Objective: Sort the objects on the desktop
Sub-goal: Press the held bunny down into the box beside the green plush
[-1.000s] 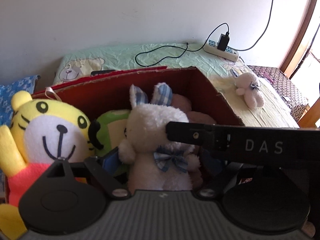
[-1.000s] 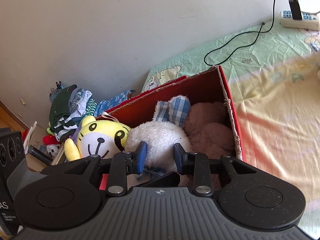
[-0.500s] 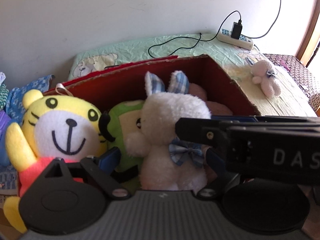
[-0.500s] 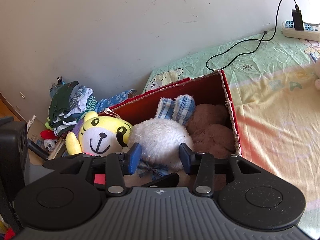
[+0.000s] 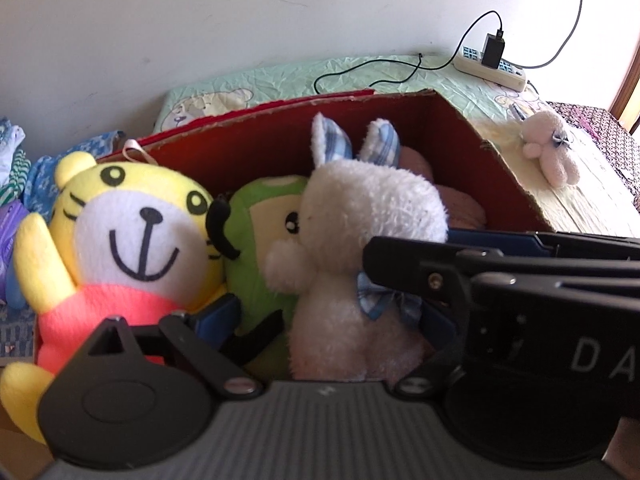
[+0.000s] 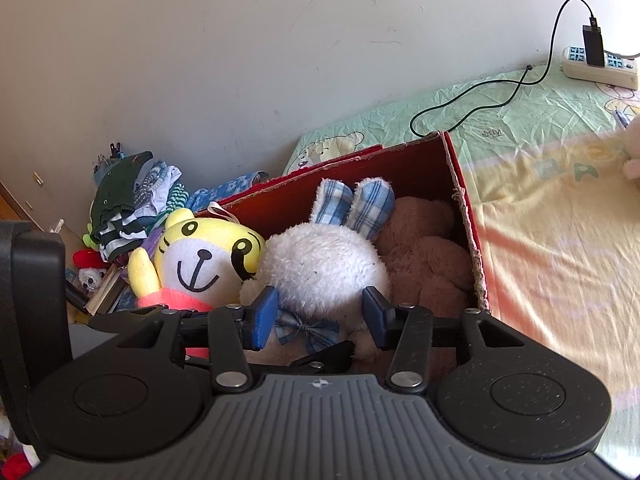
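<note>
A red cardboard box [image 6: 464,216] holds a white rabbit plush with blue plaid ears [image 6: 328,264], a yellow tiger plush [image 6: 200,256], a green plush [image 5: 264,240] and a brown plush [image 6: 424,252]. My right gripper [image 6: 320,316] is open, its blue pads either side of the rabbit's neck and apart from it. It crosses the left wrist view as a black bar in front of the rabbit [image 5: 360,240]. My left gripper [image 5: 328,320] is open around the rabbit's and green plush's lower bodies. A small pink plush [image 5: 552,152] lies on the bed.
The box [image 5: 508,184] sits on a bed with a green and yellow sheet [image 6: 560,184]. A power strip [image 6: 600,64] with a black cable lies by the wall. Folded clothes [image 6: 132,196] and clutter are piled left of the box.
My right gripper has opened, letting go of the white rabbit, which now sits in the box. Both views have pulled back slightly.
</note>
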Tool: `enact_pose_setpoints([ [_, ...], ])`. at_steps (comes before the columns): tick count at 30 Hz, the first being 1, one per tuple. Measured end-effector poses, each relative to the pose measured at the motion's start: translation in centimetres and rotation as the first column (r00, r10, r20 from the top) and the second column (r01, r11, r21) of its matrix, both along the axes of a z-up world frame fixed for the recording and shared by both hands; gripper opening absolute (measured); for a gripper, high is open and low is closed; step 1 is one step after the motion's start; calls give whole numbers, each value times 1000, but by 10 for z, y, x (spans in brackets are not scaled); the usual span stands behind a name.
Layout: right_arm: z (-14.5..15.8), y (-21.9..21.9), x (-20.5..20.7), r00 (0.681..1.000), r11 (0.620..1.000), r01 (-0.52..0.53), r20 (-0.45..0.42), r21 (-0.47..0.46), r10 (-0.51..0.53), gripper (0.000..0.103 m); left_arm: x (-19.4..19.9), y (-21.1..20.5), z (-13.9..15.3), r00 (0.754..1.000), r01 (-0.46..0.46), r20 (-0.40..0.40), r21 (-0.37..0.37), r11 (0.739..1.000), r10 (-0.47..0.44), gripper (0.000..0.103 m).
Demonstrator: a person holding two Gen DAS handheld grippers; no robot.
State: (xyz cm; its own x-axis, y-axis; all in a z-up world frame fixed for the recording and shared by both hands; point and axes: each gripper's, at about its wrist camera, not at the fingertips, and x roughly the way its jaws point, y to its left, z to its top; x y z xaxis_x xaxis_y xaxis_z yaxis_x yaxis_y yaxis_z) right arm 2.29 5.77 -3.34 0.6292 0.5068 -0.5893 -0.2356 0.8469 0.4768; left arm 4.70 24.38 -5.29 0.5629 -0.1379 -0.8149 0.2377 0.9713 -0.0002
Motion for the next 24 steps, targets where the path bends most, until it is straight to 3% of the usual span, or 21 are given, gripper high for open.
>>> enact_pose_setpoints([
  [3, -1, 0, -2, 1000, 1000, -1, 1, 4, 1, 49, 3, 2, -4, 1000, -23, -11, 1, 1000, 23, 102],
  [24, -5, 7, -11, 999, 1000, 0, 48, -23, 1, 54, -5, 5, -8, 998, -62, 26, -53, 997, 64, 103],
])
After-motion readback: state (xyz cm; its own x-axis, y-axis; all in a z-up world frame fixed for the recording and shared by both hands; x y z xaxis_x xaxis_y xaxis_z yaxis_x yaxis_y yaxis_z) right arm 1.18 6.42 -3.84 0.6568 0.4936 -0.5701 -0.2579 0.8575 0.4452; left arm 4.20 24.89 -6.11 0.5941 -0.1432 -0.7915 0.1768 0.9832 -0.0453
